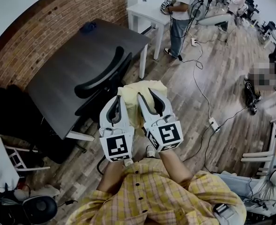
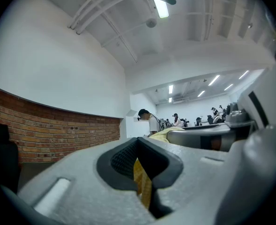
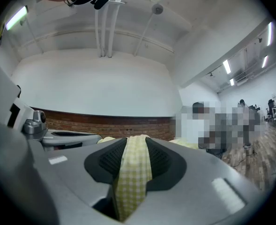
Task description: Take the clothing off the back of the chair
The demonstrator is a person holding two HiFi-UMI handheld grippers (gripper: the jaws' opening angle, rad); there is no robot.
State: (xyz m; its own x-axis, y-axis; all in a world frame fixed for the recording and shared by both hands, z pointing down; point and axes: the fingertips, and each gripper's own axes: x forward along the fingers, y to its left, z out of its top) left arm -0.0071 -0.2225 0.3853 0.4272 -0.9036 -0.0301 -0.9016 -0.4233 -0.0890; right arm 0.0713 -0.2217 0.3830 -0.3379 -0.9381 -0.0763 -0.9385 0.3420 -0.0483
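Slippage is the worry: left gripper (image 1: 116,108) and right gripper (image 1: 152,104) each clamp only a thin fold of the yellow checked clothing (image 1: 134,91), bunched just beside the chair (image 1: 102,74) back, where a trailing part could snag near the desk (image 1: 67,64).

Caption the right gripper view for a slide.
Right gripper closed on a fold of the yellow checked garment, brick wall beyond.
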